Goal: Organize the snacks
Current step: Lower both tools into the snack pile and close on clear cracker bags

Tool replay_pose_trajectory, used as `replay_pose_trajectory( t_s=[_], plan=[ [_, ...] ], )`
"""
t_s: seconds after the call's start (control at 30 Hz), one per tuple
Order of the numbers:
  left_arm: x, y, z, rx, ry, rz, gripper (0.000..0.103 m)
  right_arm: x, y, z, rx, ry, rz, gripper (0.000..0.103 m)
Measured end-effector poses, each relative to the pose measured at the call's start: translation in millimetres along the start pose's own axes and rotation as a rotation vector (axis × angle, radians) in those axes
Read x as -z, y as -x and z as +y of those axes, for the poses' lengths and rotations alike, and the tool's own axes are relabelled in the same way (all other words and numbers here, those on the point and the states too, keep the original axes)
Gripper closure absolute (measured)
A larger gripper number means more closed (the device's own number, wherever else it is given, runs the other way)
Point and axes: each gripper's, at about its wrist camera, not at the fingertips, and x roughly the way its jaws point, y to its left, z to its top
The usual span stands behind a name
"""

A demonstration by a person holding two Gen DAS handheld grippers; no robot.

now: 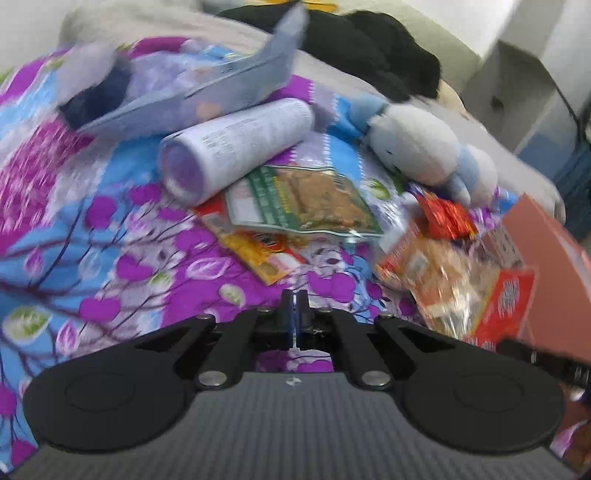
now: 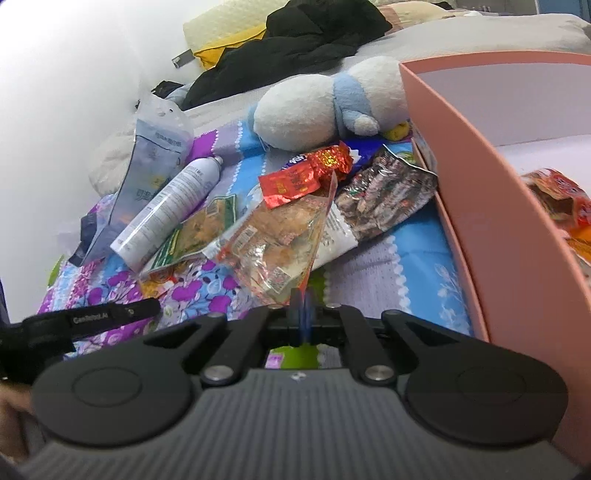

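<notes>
On a flowered bedspread we hold the right gripper clamped on the corner of a clear snack packet rising toward twelve o'clock, a pink box at three o'clock, while our left gripper is closed on nothing, a green snack packet at twelve o'clock.

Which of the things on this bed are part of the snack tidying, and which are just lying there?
Snack job: clear snack packet pinched in the right tool, green packet, red foil packet, pink box.
Just lying about: plush toy, spray can, black clothing.
</notes>
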Motion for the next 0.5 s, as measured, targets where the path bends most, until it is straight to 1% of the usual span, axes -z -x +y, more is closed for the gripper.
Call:
replay_pose_trajectory(
  t_s=[0.03,0.1,0.13,0.17,0.27,0.33,0.4,0.47,0.5],
  plan=[
    [-0.5,-1.0,8.7,-0.001,0.056,0.014,0.101,2.3,2.8,-0.7,-0.001,-0.005,0.004,0.099],
    [-1.7,-2.9,27.0,0.059,0.179,0.035,0.101,6.8,6.2,-1.9,-0.003,-0.017,0.011,0.1],
    [-3.2,-3.4,33.6,0.079,0.223,0.037,0.098,9.0,7.9,-3.0,-0.002,-0.018,0.014,0.1],
    [-4.7,-5.0,37.9,0.088,0.251,0.042,0.092,10.8,8.2,-3.0,0.001,-0.016,0.017,0.1],
    [-7.6,-9.9,47.6,0.131,0.328,0.037,0.086,15.3,7.9,-6.0,0.006,-0.023,0.03,0.1],
    [-10.3,-14.1,51.1,0.155,0.366,0.035,0.08,16.3,6.7,-7.8,0.008,-0.028,0.034,0.1],
    [-13.3,-17.7,51.6,0.164,0.383,0.031,0.076,16.3,6.0,-8.3,0.006,-0.03,0.035,0.1],
    [-16.0,-20.5,51.7,0.172,0.396,0.024,0.069,15.5,4.8,-9.0,0.004,-0.03,0.035,0.1],
    [-16.8,-22.0,52.0,0.176,0.404,0.017,0.069,15.2,3.9,-9.5,0.003,-0.03,0.035,0.1]
  ],
)
